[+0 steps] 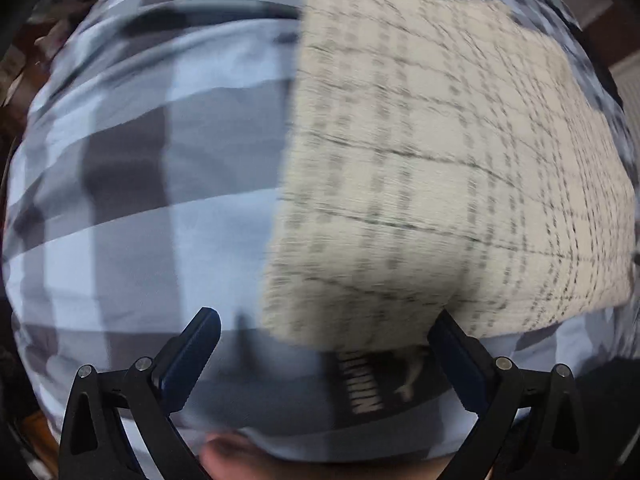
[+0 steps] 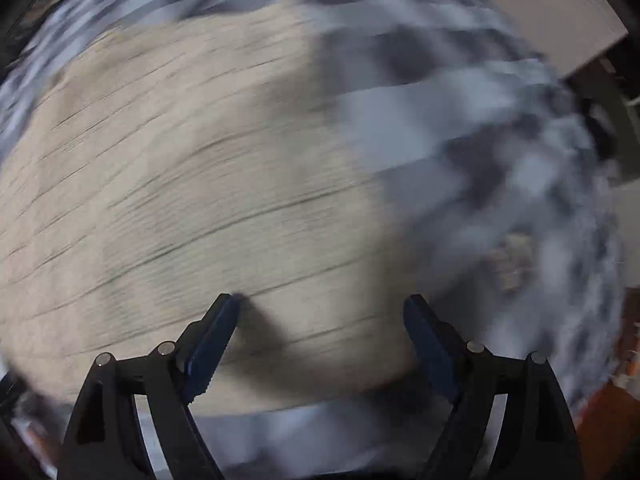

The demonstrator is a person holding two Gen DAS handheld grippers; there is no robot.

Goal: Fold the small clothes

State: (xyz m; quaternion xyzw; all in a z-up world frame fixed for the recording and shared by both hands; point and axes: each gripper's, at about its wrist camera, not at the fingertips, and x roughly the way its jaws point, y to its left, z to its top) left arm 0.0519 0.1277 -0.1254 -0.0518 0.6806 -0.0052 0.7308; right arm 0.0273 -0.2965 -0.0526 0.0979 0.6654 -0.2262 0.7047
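A cream cloth with a thin grey check pattern (image 1: pixel 432 168) lies folded flat on a blue-and-grey checked bedspread (image 1: pixel 132 184). My left gripper (image 1: pixel 326 320) is open and empty, just above the cloth's near left corner. In the right wrist view the same cream cloth (image 2: pixel 180 184) fills the left and middle, blurred by motion. My right gripper (image 2: pixel 322 306) is open and empty, low over the cloth's near right part, its left fingertip (image 2: pixel 228 304) close to the fabric. Whether it touches I cannot tell.
A dark garment with pale lettering (image 1: pixel 360 392) lies under the cloth's near edge. The bedspread (image 2: pixel 480 128) runs on to the right. A pale box or cabinet (image 2: pixel 552 12) stands past the bed at the far right, with reddish-brown floor (image 2: pixel 616 412) below.
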